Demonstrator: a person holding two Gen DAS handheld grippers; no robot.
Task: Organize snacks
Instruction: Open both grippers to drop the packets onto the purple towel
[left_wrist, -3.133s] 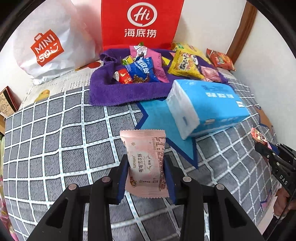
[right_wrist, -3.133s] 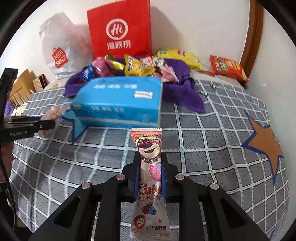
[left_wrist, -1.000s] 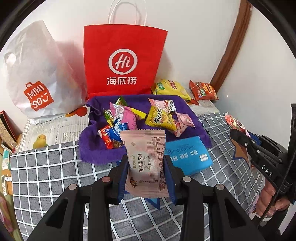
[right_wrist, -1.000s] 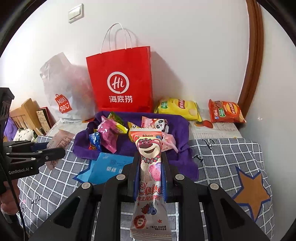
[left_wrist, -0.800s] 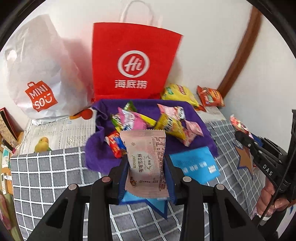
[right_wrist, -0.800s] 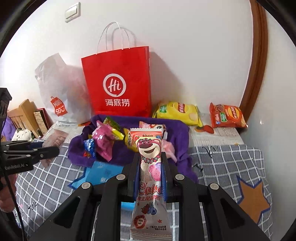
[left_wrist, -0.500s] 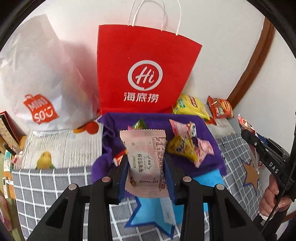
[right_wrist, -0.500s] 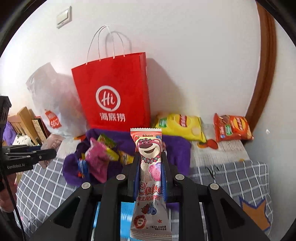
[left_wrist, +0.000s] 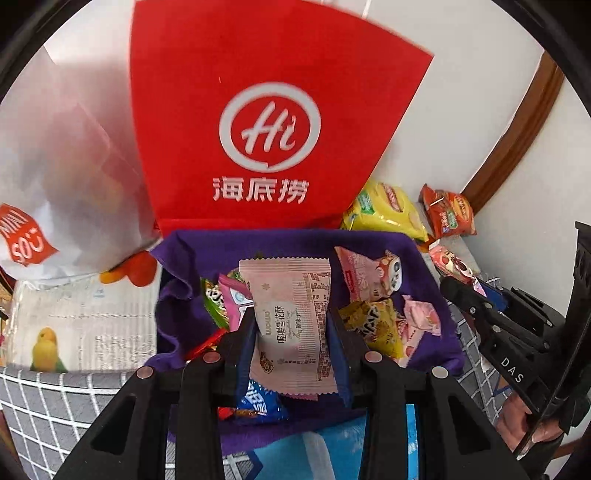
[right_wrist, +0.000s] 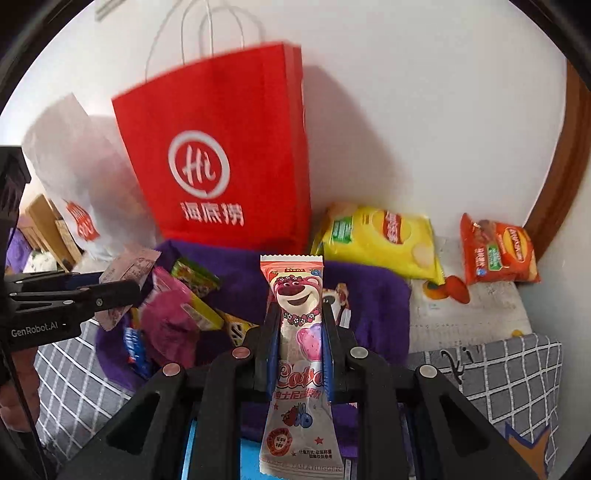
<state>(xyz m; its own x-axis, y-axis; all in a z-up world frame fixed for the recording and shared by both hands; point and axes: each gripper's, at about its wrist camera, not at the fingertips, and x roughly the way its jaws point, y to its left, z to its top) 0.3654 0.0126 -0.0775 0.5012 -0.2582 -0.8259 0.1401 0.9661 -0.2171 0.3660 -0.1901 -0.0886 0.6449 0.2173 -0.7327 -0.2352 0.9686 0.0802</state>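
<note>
Both hand-held grippers are pinching snacks: left hand-held gripper (left_wrist: 291, 325) clamps the pale pink square packet (left_wrist: 290, 317), right hand-held gripper (right_wrist: 298, 332) the upright pink bear-print wrapper (right_wrist: 297, 332); purple towel pile (right_wrist: 373, 299) sits just ahead, below both.

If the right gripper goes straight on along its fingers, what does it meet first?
Probably the purple cloth with its snack pile, just beyond the bear-print packet that the right gripper holds; the red paper bag stands further behind. Depth is unclear.
</note>
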